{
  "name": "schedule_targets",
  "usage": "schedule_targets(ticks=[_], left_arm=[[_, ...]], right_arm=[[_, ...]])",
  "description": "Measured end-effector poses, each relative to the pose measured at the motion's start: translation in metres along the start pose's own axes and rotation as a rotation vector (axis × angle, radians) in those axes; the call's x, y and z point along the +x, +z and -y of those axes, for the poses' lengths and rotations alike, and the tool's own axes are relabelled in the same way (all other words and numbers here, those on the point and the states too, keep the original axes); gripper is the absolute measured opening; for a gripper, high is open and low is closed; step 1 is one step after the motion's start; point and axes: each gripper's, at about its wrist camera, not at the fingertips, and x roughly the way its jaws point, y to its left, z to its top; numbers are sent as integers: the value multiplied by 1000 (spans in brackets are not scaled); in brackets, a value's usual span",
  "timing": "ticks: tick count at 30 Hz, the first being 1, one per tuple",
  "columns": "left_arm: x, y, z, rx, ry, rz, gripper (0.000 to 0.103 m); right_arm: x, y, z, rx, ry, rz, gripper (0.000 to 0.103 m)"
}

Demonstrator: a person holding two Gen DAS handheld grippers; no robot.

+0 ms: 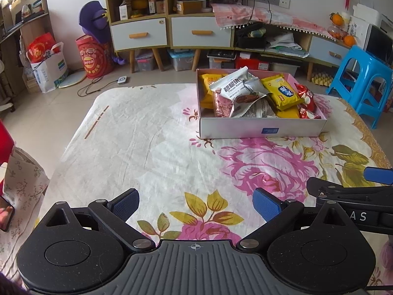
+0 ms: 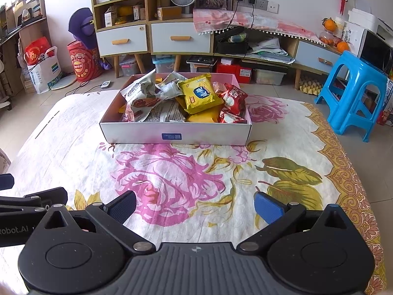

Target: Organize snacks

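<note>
Under the top packets (image 2: pixel 200 93), lower snacks (image 2: pixel 203 117) lie half-hidden.

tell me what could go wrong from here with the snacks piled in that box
The white pecan packet and yellow packet sit heaped above the rim of the box, so nudging the pile might spill them. Both the left tongs and right tongs are open and empty. The crinkled wrappers overlap, so one grab may lift two.
</note>
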Motion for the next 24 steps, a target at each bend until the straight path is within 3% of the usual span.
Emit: schedule_targets(ticks=[24], left_arm=[[2, -3, 0, 2, -3, -18, 100]], right_arm=[[1, 0, 0, 2, -5, -5, 95]])
